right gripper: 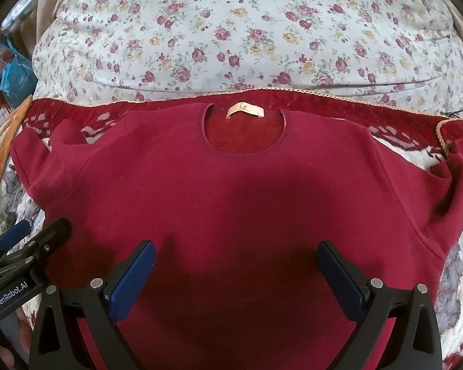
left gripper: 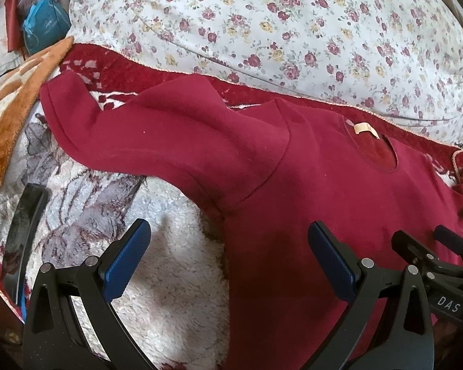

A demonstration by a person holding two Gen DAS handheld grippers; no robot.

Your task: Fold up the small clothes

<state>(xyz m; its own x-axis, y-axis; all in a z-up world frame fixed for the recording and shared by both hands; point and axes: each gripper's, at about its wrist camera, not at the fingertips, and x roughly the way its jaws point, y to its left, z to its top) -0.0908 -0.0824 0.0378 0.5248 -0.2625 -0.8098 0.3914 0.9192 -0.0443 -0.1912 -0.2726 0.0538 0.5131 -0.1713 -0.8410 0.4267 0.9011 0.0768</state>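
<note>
Both grippers, left (left gripper: 228, 262) and right (right gripper: 236, 277), hover spread above a dark-red fleece sweatshirt (right gripper: 231, 191). Sweatshirt lies flat on a plush patterned blanket (left gripper: 169, 277), neckline far.

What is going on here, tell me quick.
A person holds two handheld grippers over a dark red sweatshirt spread flat, neck label up, on a plush blanket. The left gripper and right gripper are both open, holding nothing. No fold shows yet. A floral pillow lies behind.
</note>
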